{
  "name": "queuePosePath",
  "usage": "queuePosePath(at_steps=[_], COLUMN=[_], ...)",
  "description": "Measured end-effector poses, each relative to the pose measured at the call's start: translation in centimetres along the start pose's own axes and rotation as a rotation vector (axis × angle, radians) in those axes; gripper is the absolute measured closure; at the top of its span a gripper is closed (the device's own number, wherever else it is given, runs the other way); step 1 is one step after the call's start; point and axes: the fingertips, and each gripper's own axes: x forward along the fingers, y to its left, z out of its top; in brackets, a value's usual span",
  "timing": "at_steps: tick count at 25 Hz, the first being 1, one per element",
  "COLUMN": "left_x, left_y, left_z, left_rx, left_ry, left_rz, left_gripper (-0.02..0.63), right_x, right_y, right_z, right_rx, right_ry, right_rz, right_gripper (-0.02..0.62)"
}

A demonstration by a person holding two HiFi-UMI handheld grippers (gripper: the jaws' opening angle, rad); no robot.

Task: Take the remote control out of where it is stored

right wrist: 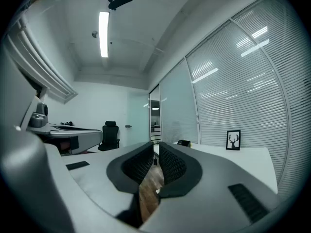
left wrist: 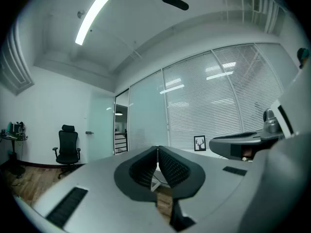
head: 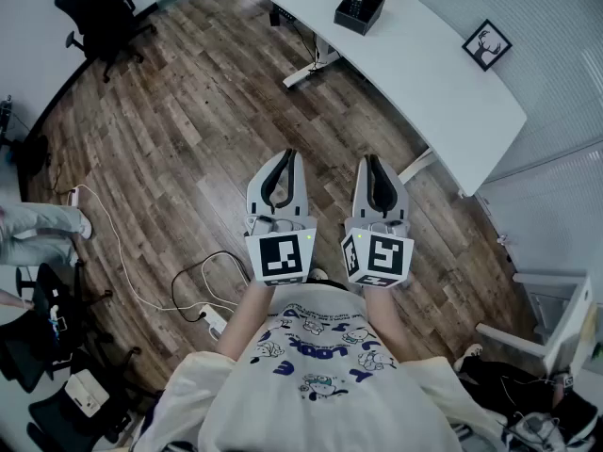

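left gripper (head: pixel 288 155): fingers together, empty | right gripper (head: pixel 368 159): likewise | remote control (head: pixel 353 4) in black box (head: pixel 369 18), well apart

The only lettering in the room is on the person's shirt (head: pixel 316 347), at the bottom centre of the head view. It is blue print among small cartoon figures, seen upside down from here. One bold word looks like "LOOK", though I cannot be sure of it, and the scattered characters around it are too small to read. The cubes on the left gripper (head: pixel 287 155) and the right gripper (head: pixel 369 161) carry black-and-white square patterns, with no letters or numbers.
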Motion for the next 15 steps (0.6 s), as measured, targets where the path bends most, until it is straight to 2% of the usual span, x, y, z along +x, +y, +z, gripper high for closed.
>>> queuePosePath(at_steps=[15], left_x=[2.5], left_y=[0.6], left_z=[-0.4], left_rx=[-0.014], left_ry=[0.007], left_rz=[-0.007], left_gripper=[0.583], right_x=[2.5], right_y=[-0.1], right_z=[-0.5], right_rx=[0.007], right_ry=[0.015], right_rz=[0.022], right_gripper=[0.540])
